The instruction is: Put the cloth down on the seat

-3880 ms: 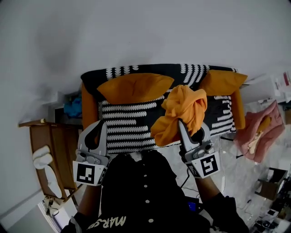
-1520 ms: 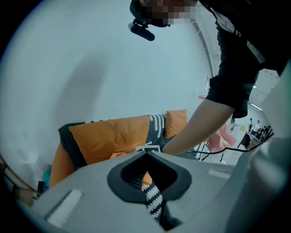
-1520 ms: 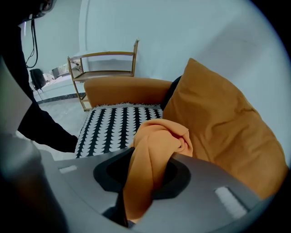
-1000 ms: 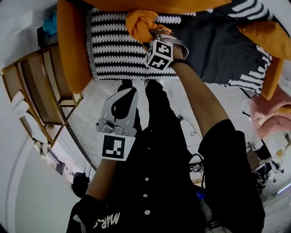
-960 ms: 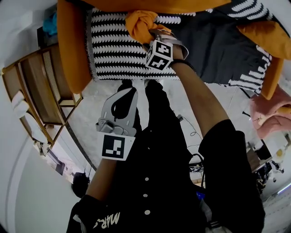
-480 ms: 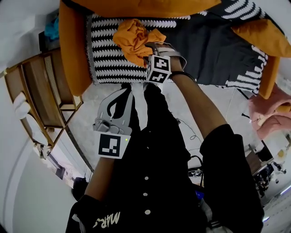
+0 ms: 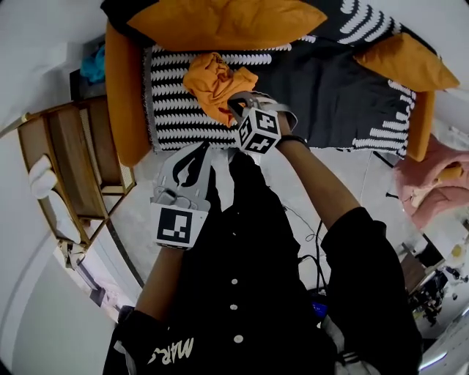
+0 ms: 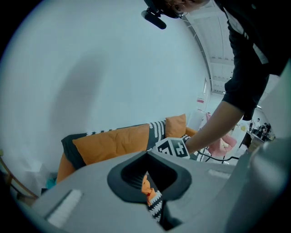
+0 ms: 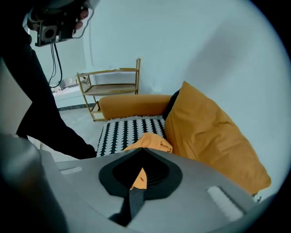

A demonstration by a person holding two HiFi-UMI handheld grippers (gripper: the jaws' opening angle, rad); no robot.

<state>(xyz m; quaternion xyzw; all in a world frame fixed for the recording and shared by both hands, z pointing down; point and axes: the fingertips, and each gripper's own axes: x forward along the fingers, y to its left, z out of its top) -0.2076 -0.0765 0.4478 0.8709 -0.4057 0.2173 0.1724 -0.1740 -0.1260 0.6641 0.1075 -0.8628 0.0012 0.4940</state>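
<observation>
Lying crumpled on the black-and-white striped seat, toward its left end, the orange cloth is free of both claws. The right gripper hovers just near-right of it. Its jaws have just been closing and now meet, with nothing between them. The left gripper hangs nearer, jaws together, empty.

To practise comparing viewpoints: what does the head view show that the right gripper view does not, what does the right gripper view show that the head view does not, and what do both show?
Only the head view: the left claw, shut, and a pink heap at the right.
Only the right gripper view: the head camera.
Both: the orange cloth lying on the patterned seat, the cushion behind it and the wooden shelf beside the sofa.
</observation>
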